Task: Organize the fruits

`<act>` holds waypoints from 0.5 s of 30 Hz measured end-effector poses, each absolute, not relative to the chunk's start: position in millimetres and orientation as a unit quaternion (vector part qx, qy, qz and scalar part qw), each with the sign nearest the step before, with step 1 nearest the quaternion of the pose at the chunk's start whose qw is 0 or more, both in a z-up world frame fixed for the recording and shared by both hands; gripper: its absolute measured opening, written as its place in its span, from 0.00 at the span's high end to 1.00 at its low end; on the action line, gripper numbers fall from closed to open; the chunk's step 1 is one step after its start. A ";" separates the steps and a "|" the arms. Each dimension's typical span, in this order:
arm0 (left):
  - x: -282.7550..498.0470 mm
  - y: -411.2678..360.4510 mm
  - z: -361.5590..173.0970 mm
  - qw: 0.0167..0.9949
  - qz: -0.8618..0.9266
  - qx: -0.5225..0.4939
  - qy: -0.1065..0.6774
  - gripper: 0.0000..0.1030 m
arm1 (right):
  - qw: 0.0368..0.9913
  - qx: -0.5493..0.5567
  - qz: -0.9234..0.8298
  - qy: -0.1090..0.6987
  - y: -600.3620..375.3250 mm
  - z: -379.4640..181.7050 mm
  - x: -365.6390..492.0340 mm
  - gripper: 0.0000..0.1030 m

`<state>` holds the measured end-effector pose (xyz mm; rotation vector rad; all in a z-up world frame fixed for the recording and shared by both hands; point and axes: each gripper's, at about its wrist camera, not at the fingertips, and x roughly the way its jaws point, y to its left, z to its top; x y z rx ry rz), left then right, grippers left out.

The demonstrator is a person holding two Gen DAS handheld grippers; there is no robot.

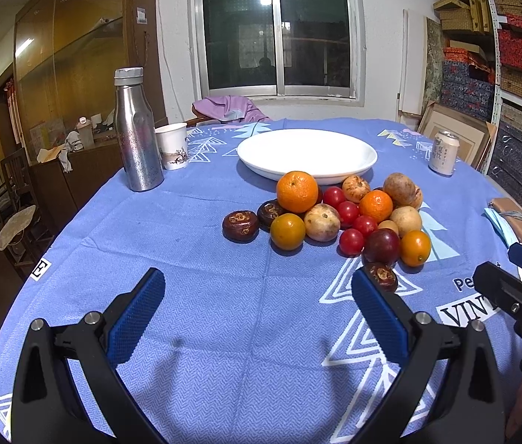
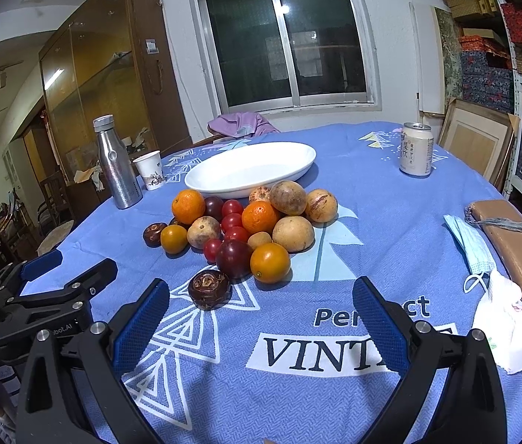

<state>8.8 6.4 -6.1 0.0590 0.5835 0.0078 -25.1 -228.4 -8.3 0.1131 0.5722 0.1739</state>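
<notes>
A heap of fruit lies on the blue tablecloth in front of an empty white oval plate. In the heap are a big orange, cherry tomatoes, tan round fruits and a dark plum. A dark brown wrinkled fruit sits nearest, just ahead of both grippers. My left gripper is open over bare cloth. My right gripper is open too, with nothing between its fingers.
A steel bottle and a paper cup stand at the back left. A drink can stands at the back right. A face mask, a brown pouch and a tissue lie at the right edge.
</notes>
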 end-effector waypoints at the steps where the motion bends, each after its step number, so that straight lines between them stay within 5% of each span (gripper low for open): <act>1: 8.8 6.5 -6.0 0.957 0.003 0.029 0.288 0.04 | 0.954 0.055 0.086 0.282 -227.9 -8.9 -24.7 0.03; 15: 9.0 5.8 -7.0 0.957 0.003 0.029 0.289 0.04 | 0.954 0.056 0.086 0.282 -228.3 -8.2 -25.2 0.03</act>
